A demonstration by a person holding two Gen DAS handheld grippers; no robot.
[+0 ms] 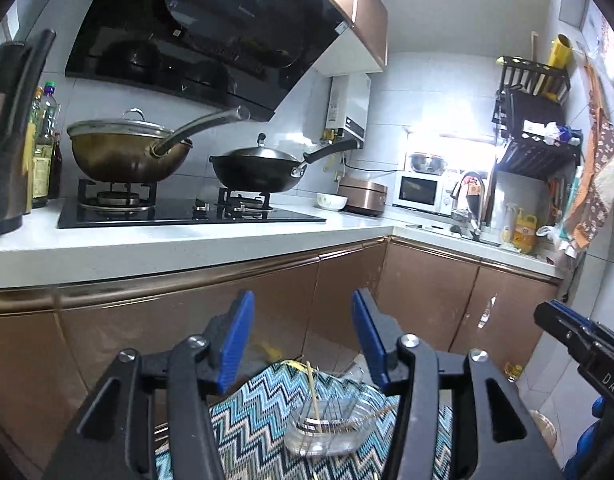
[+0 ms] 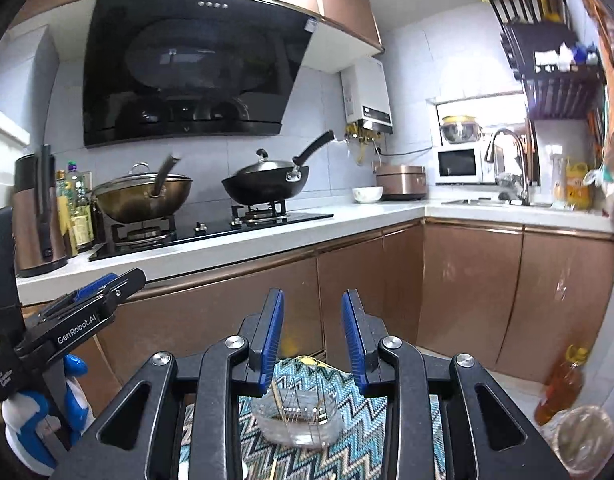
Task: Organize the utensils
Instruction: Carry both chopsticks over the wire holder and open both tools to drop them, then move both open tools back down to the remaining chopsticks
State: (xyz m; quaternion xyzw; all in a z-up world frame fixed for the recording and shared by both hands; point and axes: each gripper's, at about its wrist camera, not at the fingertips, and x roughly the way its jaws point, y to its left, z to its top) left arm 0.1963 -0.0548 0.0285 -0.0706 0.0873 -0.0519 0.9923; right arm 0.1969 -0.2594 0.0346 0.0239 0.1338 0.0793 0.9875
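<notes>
A clear glass container [image 1: 327, 428] stands on a zigzag-patterned cloth [image 1: 247, 424] low in the left wrist view, with wooden chopsticks [image 1: 313, 394] and thin metal utensils in it. It also shows in the right wrist view [image 2: 299, 420] on the same cloth [image 2: 347, 452]. My left gripper [image 1: 303, 332] is open and empty, raised above the container. My right gripper [image 2: 313, 332] is open and empty, also above it. Each gripper shows at the edge of the other's view, the right one [image 1: 575, 332] and the left one [image 2: 87, 300].
A white counter [image 1: 187, 244] carries a gas stove with a brass wok [image 1: 127, 156] and a black wok [image 1: 259, 168]. Brown cabinets [image 1: 347, 292] stand below. A sink [image 2: 487, 200], microwave [image 2: 459, 164] and rice cooker lie right. An oil bottle [image 2: 559, 388] stands on the floor.
</notes>
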